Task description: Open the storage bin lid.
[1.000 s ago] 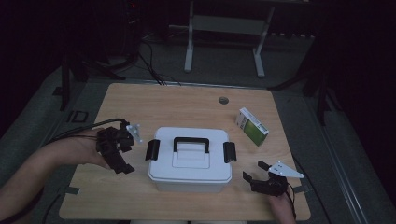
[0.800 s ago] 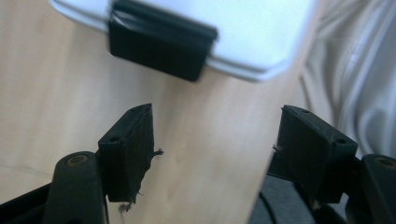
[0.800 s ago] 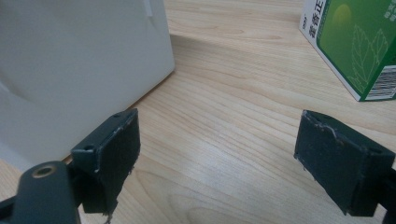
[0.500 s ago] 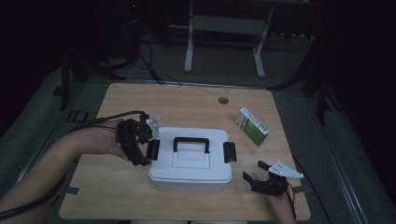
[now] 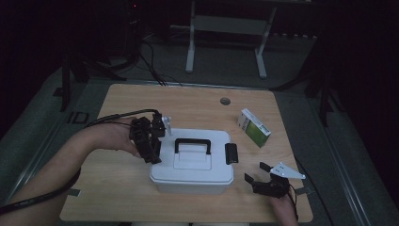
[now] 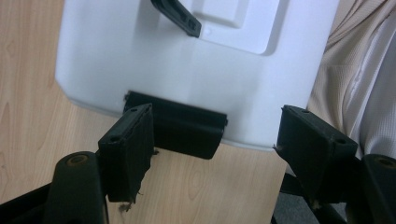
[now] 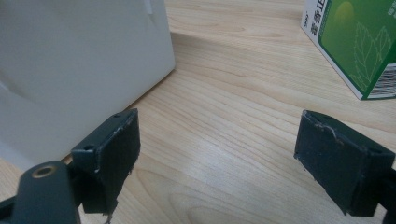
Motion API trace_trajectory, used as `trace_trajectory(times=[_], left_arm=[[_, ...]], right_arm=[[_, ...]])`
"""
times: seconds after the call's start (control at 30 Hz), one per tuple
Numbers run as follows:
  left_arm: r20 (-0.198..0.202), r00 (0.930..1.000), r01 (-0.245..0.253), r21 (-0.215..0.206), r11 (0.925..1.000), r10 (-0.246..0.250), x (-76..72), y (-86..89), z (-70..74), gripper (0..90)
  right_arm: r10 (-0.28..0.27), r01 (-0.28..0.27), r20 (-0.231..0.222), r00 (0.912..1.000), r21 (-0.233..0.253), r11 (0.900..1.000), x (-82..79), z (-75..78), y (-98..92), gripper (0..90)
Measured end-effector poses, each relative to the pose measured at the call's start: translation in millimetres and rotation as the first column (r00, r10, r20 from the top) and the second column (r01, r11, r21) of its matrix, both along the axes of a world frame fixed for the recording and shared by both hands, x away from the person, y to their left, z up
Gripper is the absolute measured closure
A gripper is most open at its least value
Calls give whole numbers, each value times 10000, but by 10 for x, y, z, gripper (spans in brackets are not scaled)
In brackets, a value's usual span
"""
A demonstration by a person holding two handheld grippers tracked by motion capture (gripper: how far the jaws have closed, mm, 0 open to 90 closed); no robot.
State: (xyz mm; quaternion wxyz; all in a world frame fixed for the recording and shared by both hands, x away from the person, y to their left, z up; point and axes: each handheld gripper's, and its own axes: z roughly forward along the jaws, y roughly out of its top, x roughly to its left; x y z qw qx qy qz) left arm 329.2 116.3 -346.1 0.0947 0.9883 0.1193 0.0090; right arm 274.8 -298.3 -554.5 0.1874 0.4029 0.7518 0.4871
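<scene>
A white lidded box (image 5: 192,162) with a black handle (image 5: 192,142) stands mid-table. My left gripper (image 5: 151,149) is at the box's left end, open. In the left gripper view its jaws (image 6: 215,154) straddle the black latch (image 6: 183,129) on the side of the box (image 6: 187,65); the left pad (image 6: 128,149) is close to the latch, and whether they touch I cannot tell. My right gripper (image 5: 263,181) rests open near the front right of the table, nothing between its jaws (image 7: 229,158). The box wall (image 7: 79,70) is on its left.
A green and white carton (image 5: 254,127) lies at the right of the table, also ahead of the right gripper (image 7: 359,42). A second black latch (image 5: 230,153) sits on the box's right end. A round grommet (image 5: 225,100) is near the far edge. The person's shirt (image 6: 359,70) is close behind the box.
The left gripper has travelled right and slightly away from the person, from the table's left side up to the box's left latch. The right gripper has stayed put.
</scene>
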Motion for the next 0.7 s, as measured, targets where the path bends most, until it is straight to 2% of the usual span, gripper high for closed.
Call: trace_trajectory(times=[0.33,0.43,0.7], left_arm=[[-4,9999,140,72,9999,-140,115,-161,0,277],[-23,9997,243,-29,9997,-243,126,-218,20,277],[146,9983,565,-40,9984,-565,161,-388,64,277]], right_arm=[[3,-4,8,10000,39,10000,-2,0,-3,140],[9,-9,-7,10000,67,10000,0,0,-7,140],[28,-28,1,10000,55,10000,-2,0,-4,140]])
